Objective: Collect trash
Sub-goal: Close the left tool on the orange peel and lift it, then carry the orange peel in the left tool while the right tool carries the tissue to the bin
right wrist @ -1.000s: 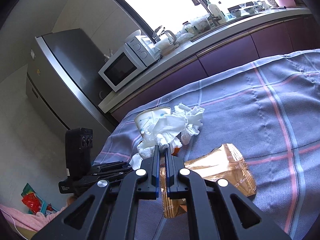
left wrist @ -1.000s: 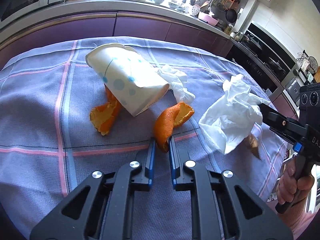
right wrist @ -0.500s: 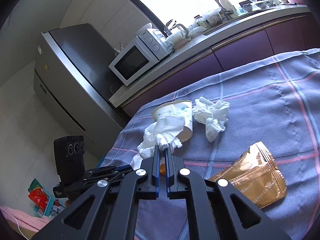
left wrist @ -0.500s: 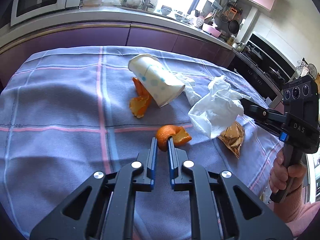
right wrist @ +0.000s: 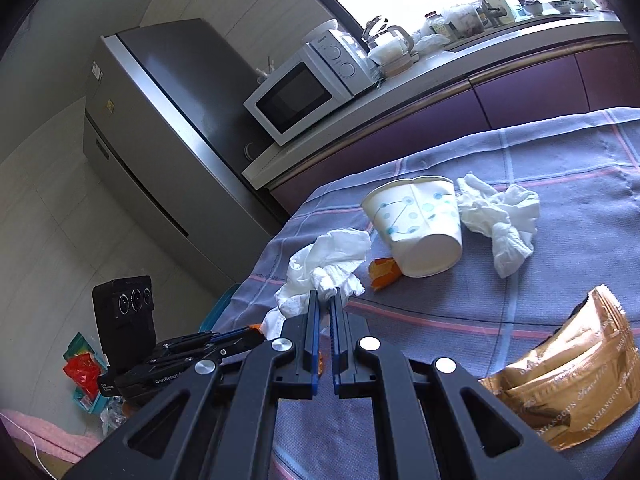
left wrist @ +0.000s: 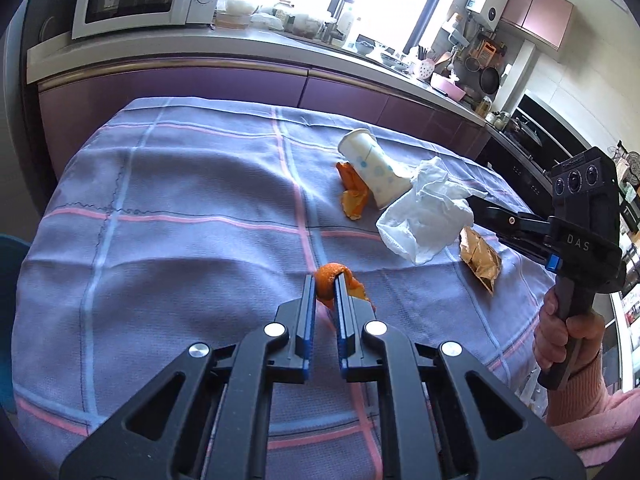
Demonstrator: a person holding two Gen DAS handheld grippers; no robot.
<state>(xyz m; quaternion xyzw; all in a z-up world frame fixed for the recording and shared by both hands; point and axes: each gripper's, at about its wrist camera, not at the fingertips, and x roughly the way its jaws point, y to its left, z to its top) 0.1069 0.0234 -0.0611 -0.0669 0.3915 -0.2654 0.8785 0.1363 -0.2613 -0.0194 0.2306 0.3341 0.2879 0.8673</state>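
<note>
My left gripper (left wrist: 324, 280) is shut on a curl of orange peel (left wrist: 330, 276), held above the checked tablecloth (left wrist: 180, 240). My right gripper (right wrist: 325, 296) is shut on a crumpled white tissue (right wrist: 328, 268), which also shows in the left wrist view as the tissue (left wrist: 424, 216) hanging from the right gripper (left wrist: 480, 210). On the cloth lie a tipped paper cup with blue dots (right wrist: 416, 224), a second orange peel (left wrist: 354, 196) beside the cup (left wrist: 372, 166), another crumpled tissue (right wrist: 500, 220) and a gold snack wrapper (right wrist: 568, 380).
A purple counter with a microwave (right wrist: 304, 88) runs behind the table, and a grey fridge (right wrist: 160, 140) stands at its left end. A blue bin rim (right wrist: 218, 308) shows below the table's left edge. A hand in a pink sleeve (left wrist: 568, 336) holds the right gripper.
Both grippers have pulled back from the pile, the left carrying the orange peel and the right carrying the tissue; the cup, second peel and wrapper now sit farther off.
</note>
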